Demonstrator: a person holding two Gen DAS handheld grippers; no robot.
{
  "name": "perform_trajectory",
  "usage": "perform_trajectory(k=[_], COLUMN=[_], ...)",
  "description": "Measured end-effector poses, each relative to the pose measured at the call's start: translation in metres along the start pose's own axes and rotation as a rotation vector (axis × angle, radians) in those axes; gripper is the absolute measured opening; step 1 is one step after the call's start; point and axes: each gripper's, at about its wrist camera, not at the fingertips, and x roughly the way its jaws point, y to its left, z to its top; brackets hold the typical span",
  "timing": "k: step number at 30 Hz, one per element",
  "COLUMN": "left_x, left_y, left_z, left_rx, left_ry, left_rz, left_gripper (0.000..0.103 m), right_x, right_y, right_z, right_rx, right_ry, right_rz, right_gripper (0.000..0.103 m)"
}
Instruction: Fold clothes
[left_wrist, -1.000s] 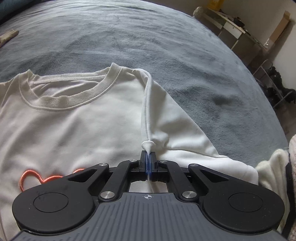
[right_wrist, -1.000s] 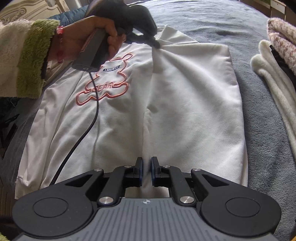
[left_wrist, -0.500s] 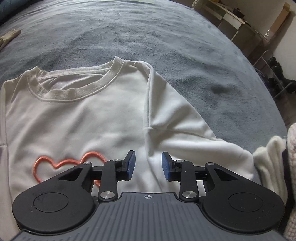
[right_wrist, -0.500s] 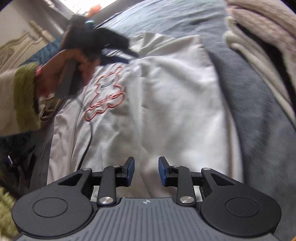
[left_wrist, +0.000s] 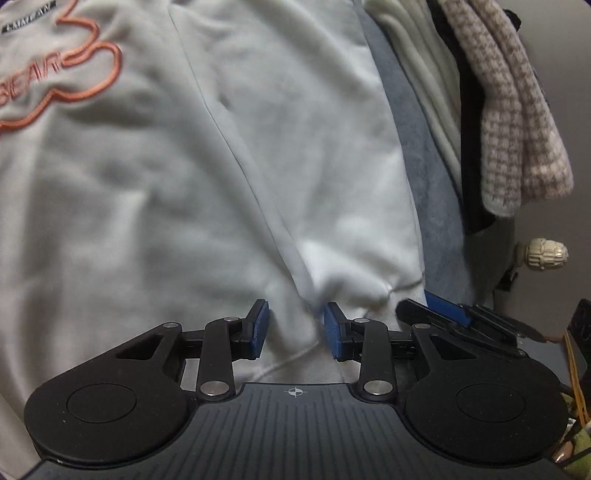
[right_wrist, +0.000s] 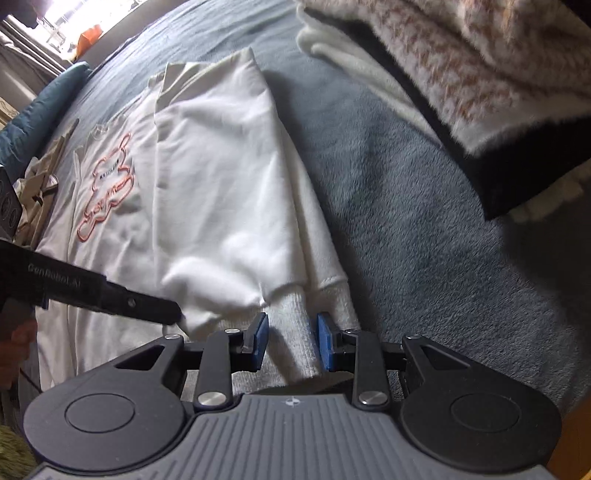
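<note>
A white sweatshirt (right_wrist: 221, 177) with an orange bear outline (right_wrist: 105, 192) lies flat on the bed, its right sleeve (right_wrist: 306, 206) folded down along the body. My right gripper (right_wrist: 291, 339) is open, and the ribbed cuff (right_wrist: 291, 317) lies between and under its blue pads. My left gripper (left_wrist: 295, 328) is open just above the sweatshirt (left_wrist: 184, 184), over a fold line near the hem. Its black finger (right_wrist: 162, 312) reaches in from the left in the right wrist view, close beside the right gripper. A blue pad of the right gripper (left_wrist: 447, 308) shows in the left wrist view.
A grey-blue blanket (right_wrist: 424, 240) covers the bed. To the right sits a stack of clothes: a pink checked knit (right_wrist: 480, 66) over black and cream garments. A beige garment (right_wrist: 40, 177) and a teal pillow (right_wrist: 37, 110) lie at the far left. A bedpost knob (left_wrist: 546, 253) marks the bed's edge.
The left gripper let go of a pinch of cloth at the shoulder seam, opened, and swept down to the hem beside the right gripper. The right gripper opened, rolled and shifted onto the cuff.
</note>
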Motion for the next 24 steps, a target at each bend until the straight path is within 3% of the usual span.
perform_trajectory(k=[3, 8, 13, 17, 19, 20, 21, 24], left_x=[0.009, 0.014, 0.008, 0.016, 0.018, 0.018, 0.017, 0.008], left_y=[-0.006, -0.012, -0.015, -0.017, -0.017, -0.017, -0.017, -0.02], left_z=[-0.001, 0.0, -0.003, -0.004, -0.005, -0.006, -0.006, -0.01], left_rx=[0.025, 0.058, 0.023, 0.026, 0.016, 0.009, 0.002, -0.003], left_ry=[-0.016, -0.031, -0.015, -0.019, -0.033, -0.045, -0.057, -0.075], left_rz=[0.021, 0.038, -0.021, -0.006, 0.002, 0.004, 0.006, -0.003], left_gripper=[0.032, 0.032, 0.032, 0.032, 0.024, 0.009, 0.005, 0.002], right_x=[0.002, 0.002, -0.006, -0.001, 0.0, -0.001, -0.004, -0.015], right_y=[0.005, 0.007, 0.012, 0.01, 0.009, 0.009, 0.009, 0.013], right_z=[-0.005, -0.005, -0.006, -0.004, -0.002, -0.002, -0.001, 0.002], right_rx=[-0.035, -0.037, -0.054, -0.042, -0.039, -0.035, -0.03, -0.029], right_ry=[-0.003, -0.006, -0.013, -0.005, -0.003, -0.002, -0.001, 0.0], right_rz=[-0.011, -0.008, -0.001, -0.006, 0.001, 0.008, 0.018, 0.042], right_gripper=[0.029, 0.01, 0.008, 0.008, 0.008, 0.008, 0.008, 0.008])
